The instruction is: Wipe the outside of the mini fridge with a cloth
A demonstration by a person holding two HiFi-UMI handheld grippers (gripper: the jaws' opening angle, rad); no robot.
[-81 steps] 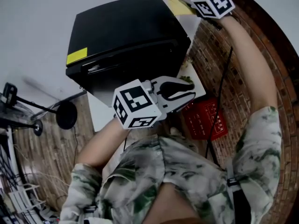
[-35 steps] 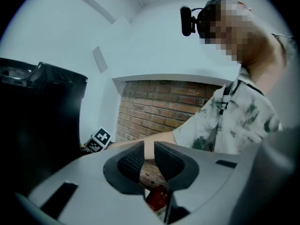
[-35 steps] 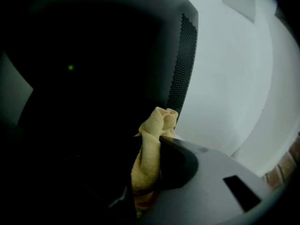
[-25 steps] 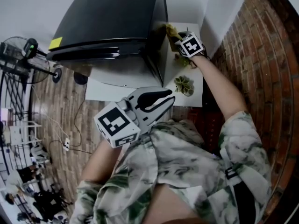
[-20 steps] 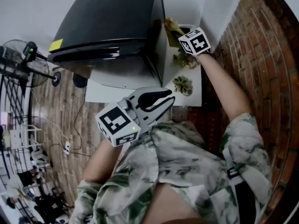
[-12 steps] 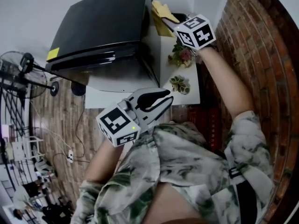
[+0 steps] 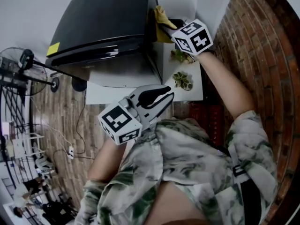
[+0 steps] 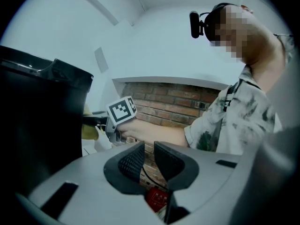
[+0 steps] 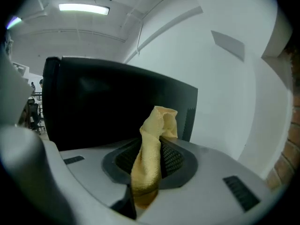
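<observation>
The black mini fridge stands on a white table, seen from above in the head view. My right gripper is shut on a yellow cloth that lies against the fridge's upper right side edge. In the right gripper view the cloth hangs bunched between the pads, with the fridge's dark side just beyond. My left gripper hovers near my chest, shut with nothing in it. Its pads sit close together, and the left gripper view looks past them to the right gripper's marker cube.
The white table juts from under the fridge. Two small potted plants stand on it to the fridge's right. A brick wall closes the right side. A fan on a stand and cables occupy the wooden floor at left.
My right gripper has slid the cloth from lower on the fridge's right side up toward its top edge. The left gripper has stayed about where it was.
</observation>
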